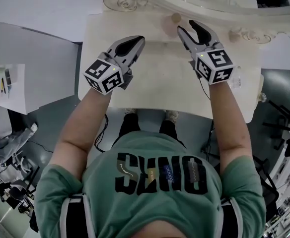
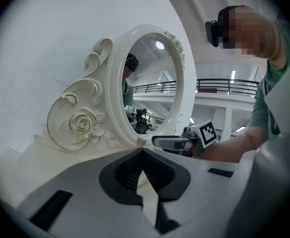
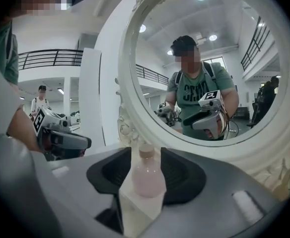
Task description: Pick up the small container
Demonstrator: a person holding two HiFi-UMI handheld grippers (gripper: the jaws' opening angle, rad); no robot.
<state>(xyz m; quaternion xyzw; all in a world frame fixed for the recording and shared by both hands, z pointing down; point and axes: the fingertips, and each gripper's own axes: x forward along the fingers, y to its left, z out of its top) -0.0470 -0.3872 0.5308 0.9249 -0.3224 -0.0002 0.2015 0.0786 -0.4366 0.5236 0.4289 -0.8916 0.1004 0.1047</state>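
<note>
- Small pale-pink translucent container (image 3: 147, 178) with a beige cap stands upright closest to me, in the gap of my right gripper (image 1: 186, 27). Those jaws are spread wide, released, with neither pad pressing on it.
- At 9 o'clock of that tool I hold my left gripper (image 1: 139, 41), its jaws clenched together, tips touching, nothing between them.
- Both tools sit over the cream rectangular tabletop (image 1: 150, 90). The container is near its far edge, at about 12 o'clock from me.
- Farthest, at 12 o'clock, the white oval mirror (image 3: 126, 78) with carved rose scrollwork rises just behind the container, reflecting me and both tools.
</note>
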